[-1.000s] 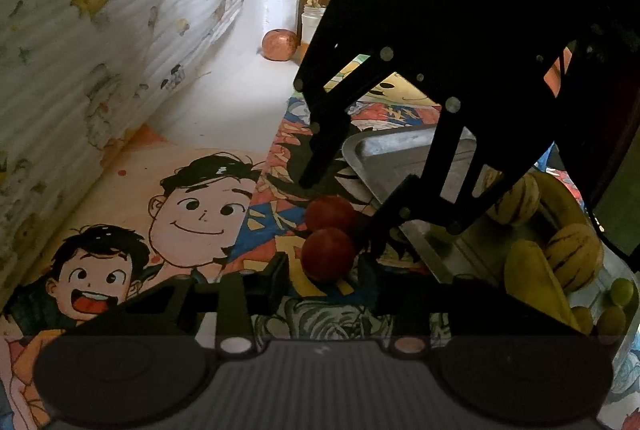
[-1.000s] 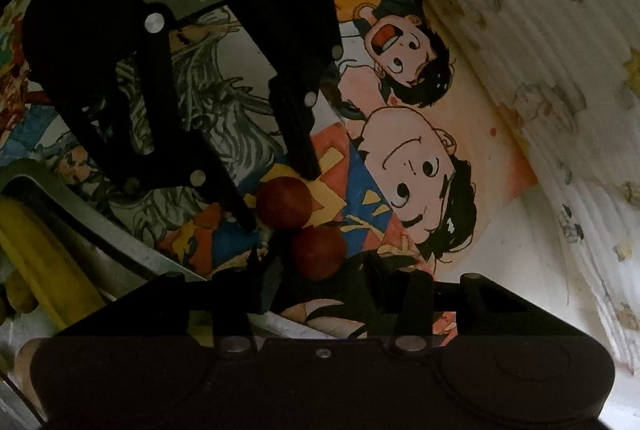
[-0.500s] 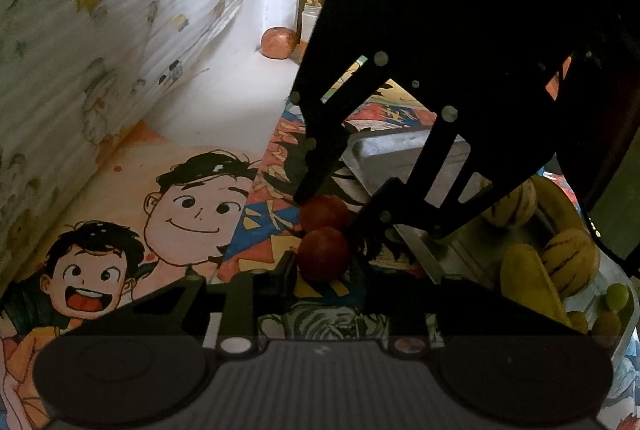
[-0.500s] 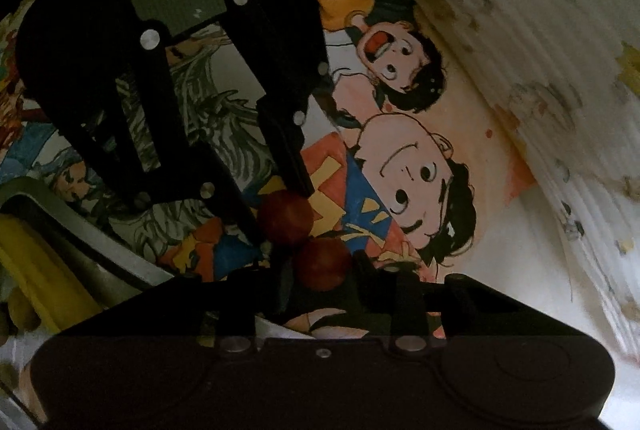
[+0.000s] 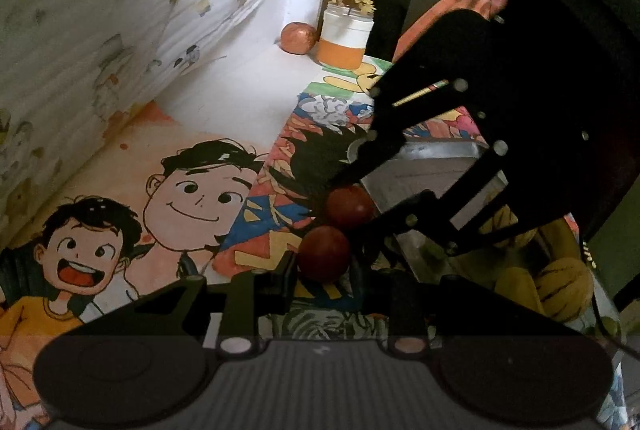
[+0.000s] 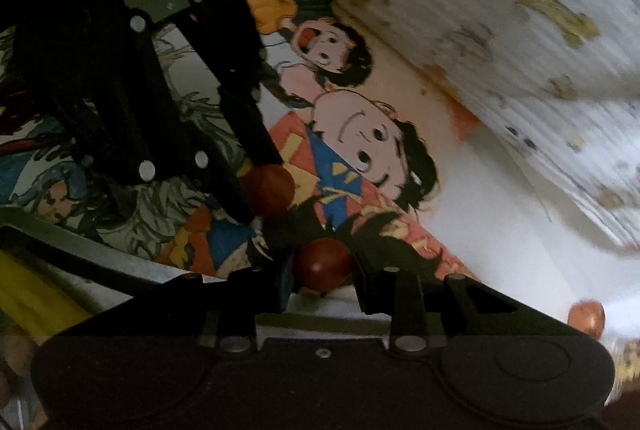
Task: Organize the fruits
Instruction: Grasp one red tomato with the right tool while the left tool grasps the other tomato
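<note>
Two small dark red round fruits are on the cartoon-print mat (image 5: 192,198). My left gripper (image 5: 323,264) is shut on the nearer red fruit (image 5: 323,254), its pads pressing both sides. My right gripper (image 5: 354,208) reaches in from the upper right and is shut on the other red fruit (image 5: 350,206). In the right wrist view the right gripper (image 6: 323,268) clamps its red fruit (image 6: 324,264) just above the metal tray's rim (image 6: 80,250). There the left gripper (image 6: 260,190) holds its own fruit (image 6: 268,190) a little apart.
The metal tray (image 5: 432,158) at the right holds yellow striped fruits (image 5: 560,286) and a yellow banana (image 6: 32,294). An orange-red round fruit (image 5: 298,37) and a white-and-orange jar (image 5: 346,38) stand at the far wall. A patterned cloth (image 5: 100,30) rises along the left.
Both grippers have closed onto their red fruits. The right gripper has rolled and shifted, and its fruit now sits apart from the other one. The left gripper has stayed in place.
</note>
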